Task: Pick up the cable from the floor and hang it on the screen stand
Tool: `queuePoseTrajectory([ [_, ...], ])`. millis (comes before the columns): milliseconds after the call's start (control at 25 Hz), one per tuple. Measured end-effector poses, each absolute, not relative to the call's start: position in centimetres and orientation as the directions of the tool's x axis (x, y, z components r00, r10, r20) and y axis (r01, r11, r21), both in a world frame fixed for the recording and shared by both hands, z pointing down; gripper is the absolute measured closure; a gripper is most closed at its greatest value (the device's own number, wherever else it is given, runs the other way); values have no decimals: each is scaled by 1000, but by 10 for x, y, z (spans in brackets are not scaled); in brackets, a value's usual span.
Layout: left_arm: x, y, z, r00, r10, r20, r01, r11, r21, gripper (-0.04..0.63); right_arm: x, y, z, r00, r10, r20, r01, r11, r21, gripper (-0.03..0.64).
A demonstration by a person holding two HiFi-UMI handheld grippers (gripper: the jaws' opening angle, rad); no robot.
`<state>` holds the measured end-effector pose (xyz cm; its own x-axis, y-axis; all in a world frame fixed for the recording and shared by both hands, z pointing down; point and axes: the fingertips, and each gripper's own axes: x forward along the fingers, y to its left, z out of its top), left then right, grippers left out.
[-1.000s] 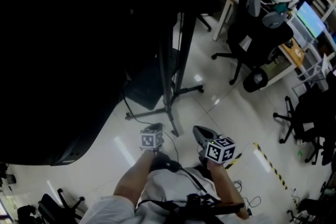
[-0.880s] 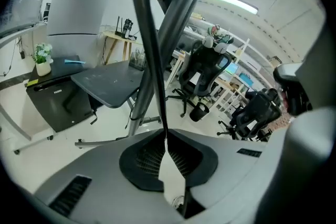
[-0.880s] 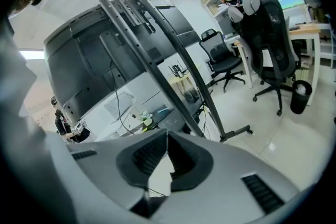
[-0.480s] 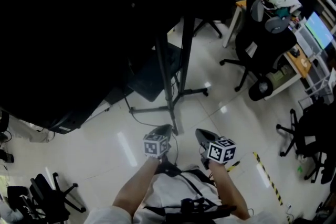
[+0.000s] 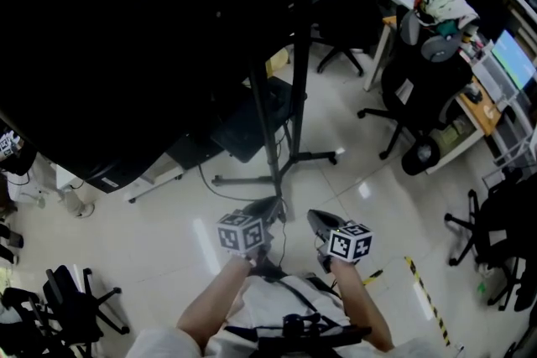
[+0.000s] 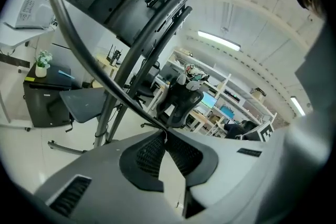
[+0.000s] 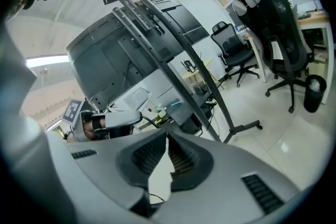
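Note:
My left gripper (image 5: 268, 209) is shut on a black cable (image 6: 94, 68), which arcs up and to the left from the jaw tips in the left gripper view. In the head view a thin length of the cable (image 5: 282, 241) hangs between the two grippers. The screen stand (image 5: 267, 121) rises just ahead, its feet (image 5: 252, 179) spread on the pale floor, and it carries the big black screen (image 5: 126, 38). My right gripper (image 5: 322, 222) is beside the left one, jaws together. I cannot tell whether it pinches anything. Its view shows the stand's poles (image 7: 178, 71) and the left gripper (image 7: 107, 120).
Black office chairs (image 5: 411, 88) and desks with monitors (image 5: 508, 54) fill the right side. Yellow-black tape (image 5: 424, 298) marks the floor at lower right. Another chair (image 5: 71, 306) stands at lower left, and a dark cabinet (image 5: 252, 117) sits behind the stand.
The head view has swung, so the screen and stand base now sit higher and farther right. Both grippers stay close together near the stand's foot, the left still holding the cable.

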<state>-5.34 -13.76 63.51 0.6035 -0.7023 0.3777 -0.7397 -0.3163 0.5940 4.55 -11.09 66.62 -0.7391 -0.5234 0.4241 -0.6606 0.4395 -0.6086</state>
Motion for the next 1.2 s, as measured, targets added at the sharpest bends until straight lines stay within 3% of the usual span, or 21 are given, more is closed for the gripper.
queuePoseTrajectory([
  [400,-34,-144,565,715,-661,227,-609,-428,668,578,51,-127,628,-725,-616,307,-650,467,-599,595],
  [800,-12,-164,505,787,-604,123,-521,-546,656,578,82,-138,636,-666,-672,324,-695,401,-598,572],
  [1080,8,-193,462,825,-563,56,-453,-598,661,578,98,-160,625,-632,-706,319,-728,400,-556,515],
  [1200,15,-203,438,844,-536,-11,-393,-632,668,578,102,-173,617,-616,-722,317,-745,401,-533,455],
])
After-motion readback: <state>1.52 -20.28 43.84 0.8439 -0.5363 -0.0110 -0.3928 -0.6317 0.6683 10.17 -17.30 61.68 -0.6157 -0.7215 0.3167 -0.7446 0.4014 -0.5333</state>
